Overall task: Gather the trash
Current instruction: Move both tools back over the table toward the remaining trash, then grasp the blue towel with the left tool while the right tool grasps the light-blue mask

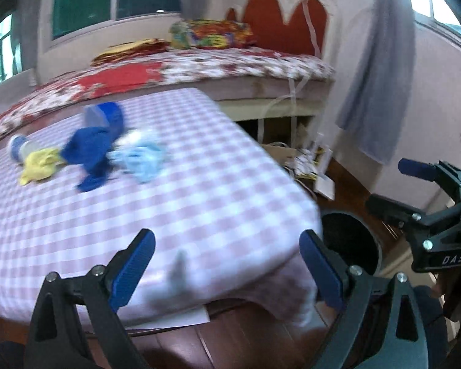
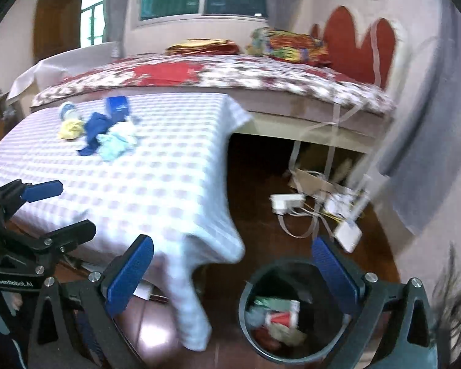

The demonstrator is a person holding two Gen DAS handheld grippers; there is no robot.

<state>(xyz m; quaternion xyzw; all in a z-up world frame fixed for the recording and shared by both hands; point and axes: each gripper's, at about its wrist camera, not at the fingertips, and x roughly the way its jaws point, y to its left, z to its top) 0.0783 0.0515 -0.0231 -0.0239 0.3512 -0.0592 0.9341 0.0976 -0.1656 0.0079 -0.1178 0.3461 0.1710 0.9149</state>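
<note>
A heap of trash lies on the checked tablecloth [image 1: 184, 190] at the far left: a yellow crumpled piece [image 1: 40, 161], a dark blue wrapper [image 1: 90, 150], a pale blue crumpled piece [image 1: 141, 158], a blue box [image 1: 107, 113] and a small bottle [image 1: 17, 147]. The heap also shows in the right wrist view [image 2: 104, 132]. A dark round bin [image 2: 289, 310] with several scraps inside stands on the floor by the table corner. My left gripper [image 1: 227, 264] is open and empty over the table's near edge. My right gripper [image 2: 233, 273] is open and empty above the bin.
A bed [image 2: 230, 73] with a flowered cover stands behind the table. White boxes and cables [image 2: 316, 206] lie on the dark wooden floor under the bed edge. A grey curtain [image 1: 381, 77] hangs at the right. The tablecloth corner [image 2: 196, 301] hangs down beside the bin.
</note>
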